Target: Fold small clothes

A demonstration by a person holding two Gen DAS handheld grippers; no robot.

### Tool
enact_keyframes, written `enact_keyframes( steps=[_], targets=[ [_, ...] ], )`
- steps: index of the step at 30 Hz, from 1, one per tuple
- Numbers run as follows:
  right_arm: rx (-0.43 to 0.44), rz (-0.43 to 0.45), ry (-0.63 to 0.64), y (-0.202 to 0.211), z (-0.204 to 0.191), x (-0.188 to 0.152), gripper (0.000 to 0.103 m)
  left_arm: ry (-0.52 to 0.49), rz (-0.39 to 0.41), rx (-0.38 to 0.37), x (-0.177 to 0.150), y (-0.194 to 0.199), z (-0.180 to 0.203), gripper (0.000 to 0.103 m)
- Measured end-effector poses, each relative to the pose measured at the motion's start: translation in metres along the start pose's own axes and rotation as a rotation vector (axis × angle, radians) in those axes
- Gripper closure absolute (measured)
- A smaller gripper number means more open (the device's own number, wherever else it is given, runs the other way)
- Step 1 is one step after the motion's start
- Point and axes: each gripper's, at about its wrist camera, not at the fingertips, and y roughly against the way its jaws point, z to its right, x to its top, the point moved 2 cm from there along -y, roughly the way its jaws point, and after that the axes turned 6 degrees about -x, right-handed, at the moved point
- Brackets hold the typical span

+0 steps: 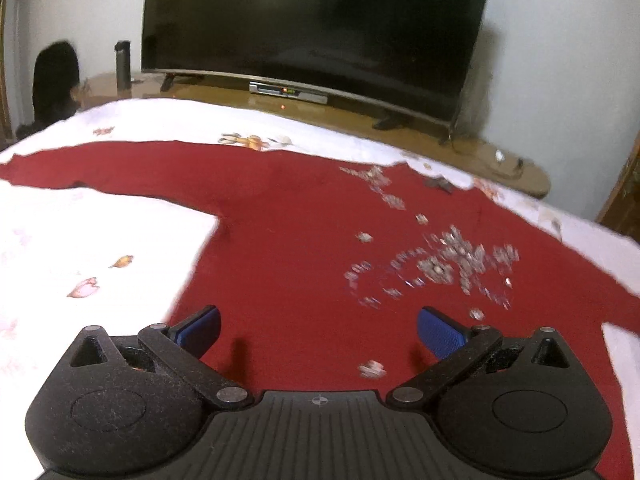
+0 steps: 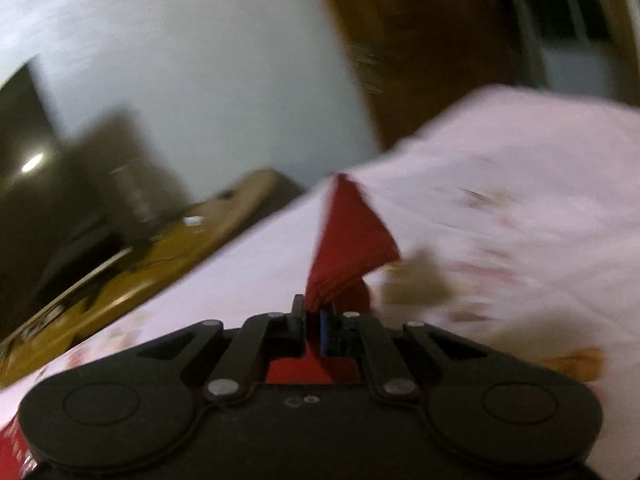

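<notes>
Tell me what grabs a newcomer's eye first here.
A red top with silver sequins lies spread over the white bedsheet, under the open left gripper. The right gripper pinches a red corner of it. Behind the bed stands a dark TV.

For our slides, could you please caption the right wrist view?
Right gripper shut on a corner of the red garment, lifting it above the white floral bedsheet.
</notes>
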Motion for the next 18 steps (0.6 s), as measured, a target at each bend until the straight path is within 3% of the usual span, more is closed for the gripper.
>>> enact_keyframes(
  steps=[5, 9, 14, 16, 17, 18],
  targets=[
    [0.156, 0.007, 0.196, 0.026, -0.129, -0.036, 0.096, 0.054, 0.032, 0.007, 0.015, 0.004, -0.058, 0.000],
    [0.277, -0.027, 0.374, 0.039, -0.226, -0.090, 0.096, 0.104, 0.029, 0.002, 0.023, 0.007, -0.106, 0.000],
    [0.386, -0.119, 0.541, 0.041, -0.314, -0.165, 0.095, 0.096, 0.016, 0.016, 0.029, 0.011, -0.145, 0.000],
    [0.386, -0.175, 0.611, 0.033, -0.337, -0.199, 0.085, 0.100, 0.008, -0.003, 0.032, 0.009, -0.154, 0.000],
    [0.398, -0.228, 0.659, 0.027, -0.345, -0.216, 0.074, 0.107, 0.005, -0.015, 0.033, 0.007, -0.156, 0.000],
    [0.398, -0.212, 0.696, 0.030, -0.348, -0.226, 0.066, 0.116, 0.000, -0.041, 0.036, 0.005, -0.157, 0.000]
  ],
)
